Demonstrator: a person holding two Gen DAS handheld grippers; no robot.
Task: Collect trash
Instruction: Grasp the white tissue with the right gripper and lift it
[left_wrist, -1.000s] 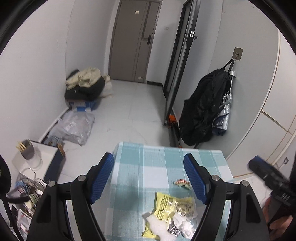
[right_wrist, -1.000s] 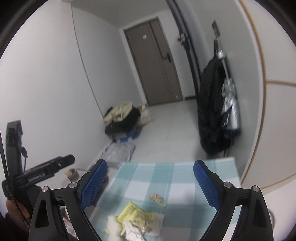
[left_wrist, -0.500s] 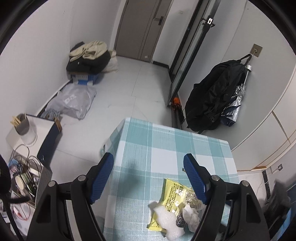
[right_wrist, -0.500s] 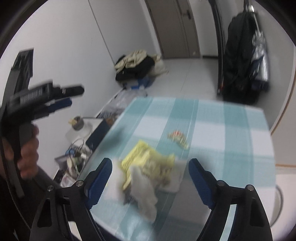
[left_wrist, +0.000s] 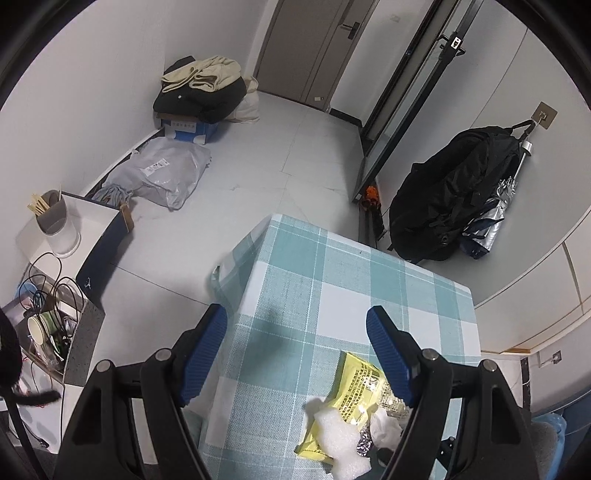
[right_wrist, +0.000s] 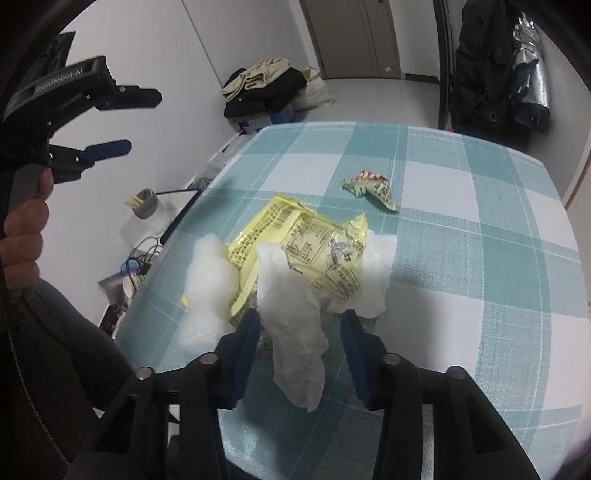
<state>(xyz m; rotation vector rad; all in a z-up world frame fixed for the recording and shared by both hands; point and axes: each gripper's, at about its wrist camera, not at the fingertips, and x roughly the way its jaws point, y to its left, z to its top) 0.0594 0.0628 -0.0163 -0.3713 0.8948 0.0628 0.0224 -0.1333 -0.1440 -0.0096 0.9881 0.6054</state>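
Trash pile (right_wrist: 295, 258) now sits closer between the lowered right gripper (right_wrist: 301, 328).

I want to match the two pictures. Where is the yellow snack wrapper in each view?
Left wrist view: the yellow snack wrapper lies at the lower right, partly behind the right jaw, on the checked tablecloth.
Right wrist view: it lies in the centre, under a white tissue.
Shared landmark: the black bag on the wall.
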